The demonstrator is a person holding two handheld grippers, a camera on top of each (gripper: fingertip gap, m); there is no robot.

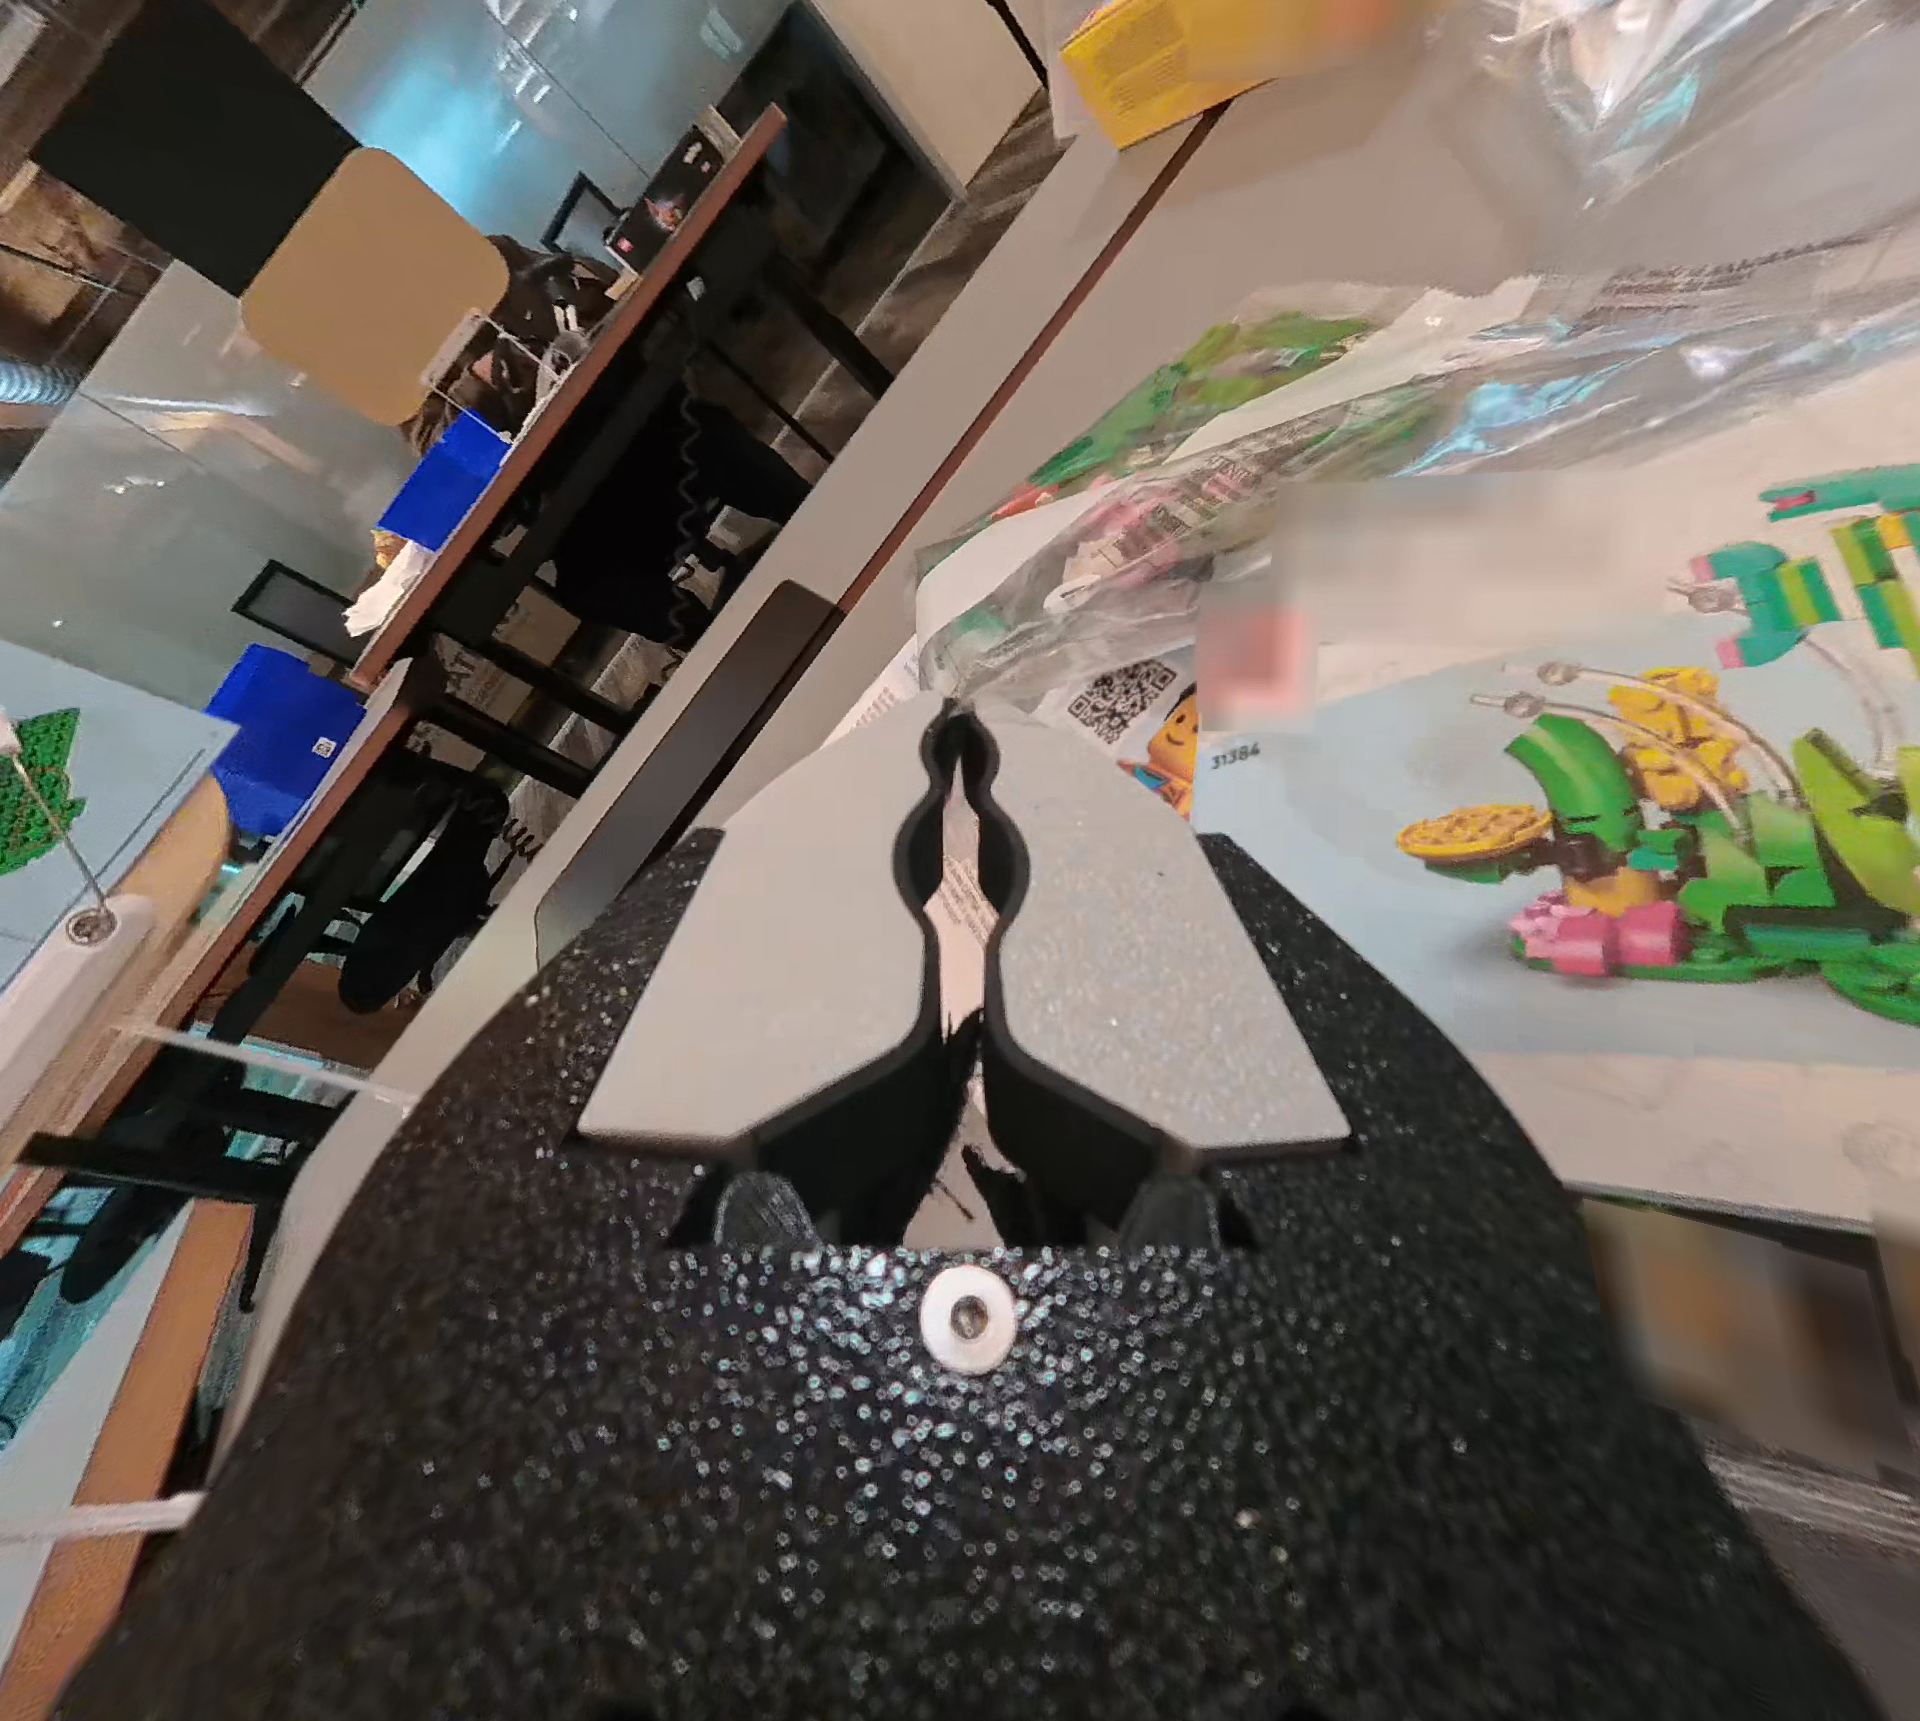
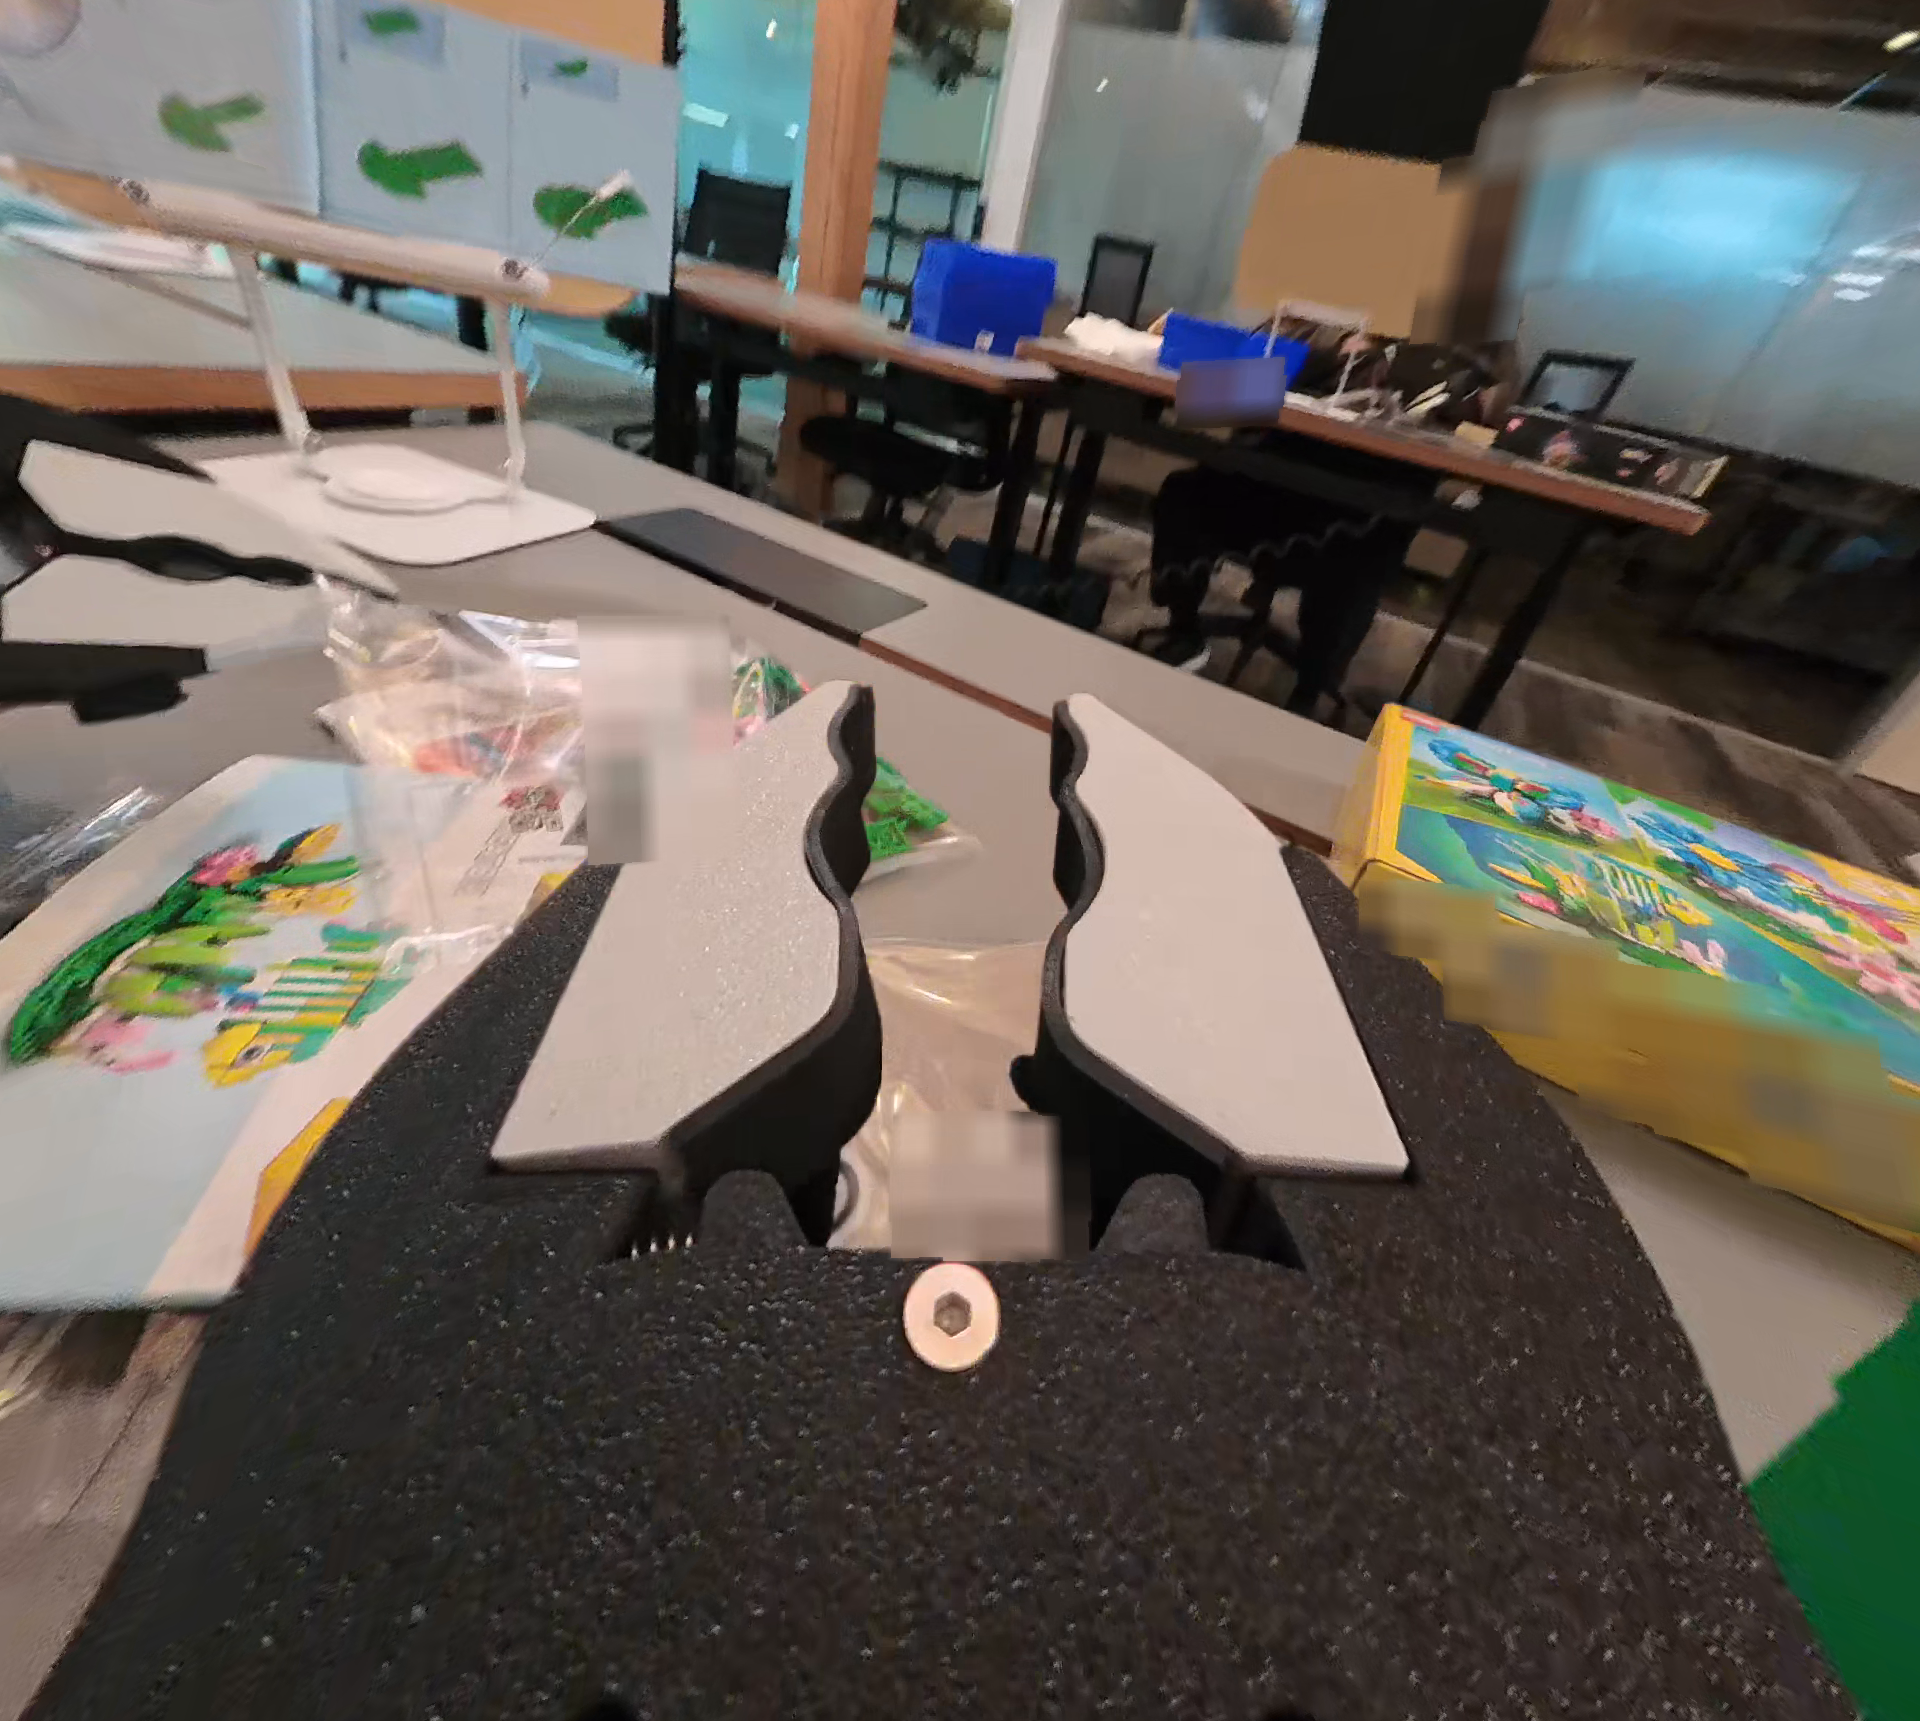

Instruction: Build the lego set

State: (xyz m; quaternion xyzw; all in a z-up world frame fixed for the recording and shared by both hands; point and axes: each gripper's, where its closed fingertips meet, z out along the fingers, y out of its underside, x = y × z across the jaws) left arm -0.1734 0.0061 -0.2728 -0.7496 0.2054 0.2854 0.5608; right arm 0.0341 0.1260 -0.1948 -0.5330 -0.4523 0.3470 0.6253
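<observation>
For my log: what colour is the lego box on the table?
Yellow sides, with a blue-green picture on top: the lego box shows best in the right wrist view.

An open-plan office or shared workroom is indicated: long brown-edged grey desks on black legs (image 2: 1351, 435), black mesh office chairs (image 2: 732, 227), frosted glass partition walls (image 2: 1704, 237) and a thick timber post (image 2: 847, 113) are seen, though the blurred background leaves details uncertain.

blue bins (image 2: 982, 289) on far desks (image 2: 1351, 424), a black chair (image 2: 732, 227), a wooden post (image 2: 852, 113).
</observation>
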